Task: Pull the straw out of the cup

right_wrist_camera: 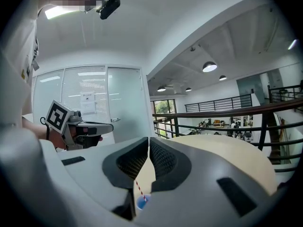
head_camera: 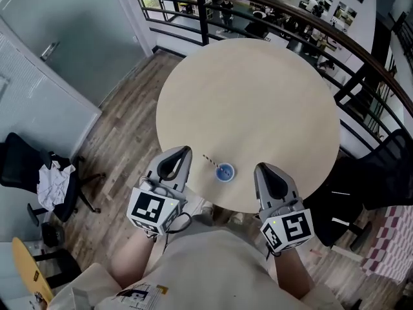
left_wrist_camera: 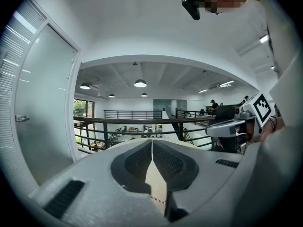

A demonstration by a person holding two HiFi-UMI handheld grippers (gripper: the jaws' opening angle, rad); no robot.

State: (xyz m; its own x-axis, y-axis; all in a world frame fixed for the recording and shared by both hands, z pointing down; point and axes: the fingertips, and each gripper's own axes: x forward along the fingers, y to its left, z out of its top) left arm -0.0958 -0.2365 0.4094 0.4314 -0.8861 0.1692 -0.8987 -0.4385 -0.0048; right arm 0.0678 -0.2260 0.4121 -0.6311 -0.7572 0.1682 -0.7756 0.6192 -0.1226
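Note:
A small blue cup (head_camera: 224, 172) stands near the front edge of the round beige table (head_camera: 258, 102). A red-and-white striped straw (head_camera: 210, 161) sticks out of it, leaning to the left. My left gripper (head_camera: 186, 150) hovers just left of the straw, shut and empty. On the other side of the cup my right gripper (head_camera: 258, 168) is also shut, nothing in it. Through the right gripper view's jaw gap the straw (right_wrist_camera: 140, 191) and cup (right_wrist_camera: 141, 203) show below. A bit of the straw (left_wrist_camera: 157, 200) shows under the left gripper's (left_wrist_camera: 152, 143) jaws.
A black railing (head_camera: 310, 24) curves behind the table, with a lower floor beyond. A black office chair (head_camera: 45, 173) with white cloth stands at the left, another dark chair (head_camera: 381, 173) at the right. A glass wall (head_camera: 58, 37) is at the far left.

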